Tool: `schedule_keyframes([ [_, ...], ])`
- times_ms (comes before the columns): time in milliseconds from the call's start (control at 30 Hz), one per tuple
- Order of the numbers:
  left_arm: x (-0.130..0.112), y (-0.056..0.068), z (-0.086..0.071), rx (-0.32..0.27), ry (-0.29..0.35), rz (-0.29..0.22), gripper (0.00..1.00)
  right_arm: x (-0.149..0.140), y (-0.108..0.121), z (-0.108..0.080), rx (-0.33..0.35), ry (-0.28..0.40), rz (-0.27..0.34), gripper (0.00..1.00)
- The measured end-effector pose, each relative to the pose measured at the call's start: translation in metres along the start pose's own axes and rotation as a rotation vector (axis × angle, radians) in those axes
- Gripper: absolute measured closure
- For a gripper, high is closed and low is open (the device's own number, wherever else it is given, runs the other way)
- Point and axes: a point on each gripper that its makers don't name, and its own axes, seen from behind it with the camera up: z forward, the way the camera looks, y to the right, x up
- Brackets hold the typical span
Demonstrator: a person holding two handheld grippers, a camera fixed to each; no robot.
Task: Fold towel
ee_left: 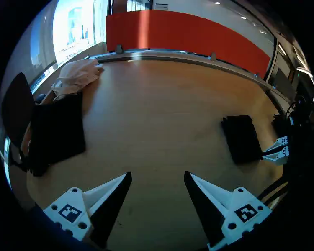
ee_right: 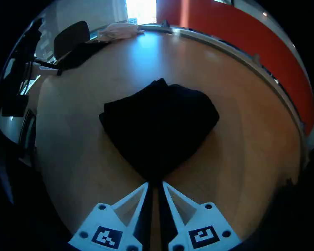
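Black folded cloth towel (ee_right: 161, 125) lies mid-frame in the right gripper view, tapering to a point at lower centre, where the right gripper (ee_right: 155, 185) clenches that corner. In the left gripper view the left gripper (ee_left: 157, 173) gapes released over the light wooden table (ee_left: 157, 108). The towel's long axis runs up-frame at right, and an orange wall panel (ee_left: 182, 33) spans the top.

Matt black cloth towel (ee_right: 161, 125) on smooth, faintly glossy wooden table (ee_right: 249, 138).
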Motion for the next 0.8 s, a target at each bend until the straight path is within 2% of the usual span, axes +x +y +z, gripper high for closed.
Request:
schedule_keyframes([
  [200,0.000,0.000,0.001,-0.001,0.000,0.002,0.07,0.005,0.003,-0.003,-0.006,0.017,0.006,0.95],
  [367,0.002,0.001,0.001,-0.004,0.003,0.001,0.07,0.024,0.008,-0.015,-0.020,0.054,-0.011,0.95],
  [600,0.008,0.001,0.001,-0.007,0.012,0.004,0.08,0.081,0.013,-0.043,-0.026,0.142,-0.019,0.95],
  [800,0.015,0.004,0.001,-0.012,0.026,0.004,0.07,0.131,0.018,-0.069,-0.042,0.225,-0.063,0.95],
])
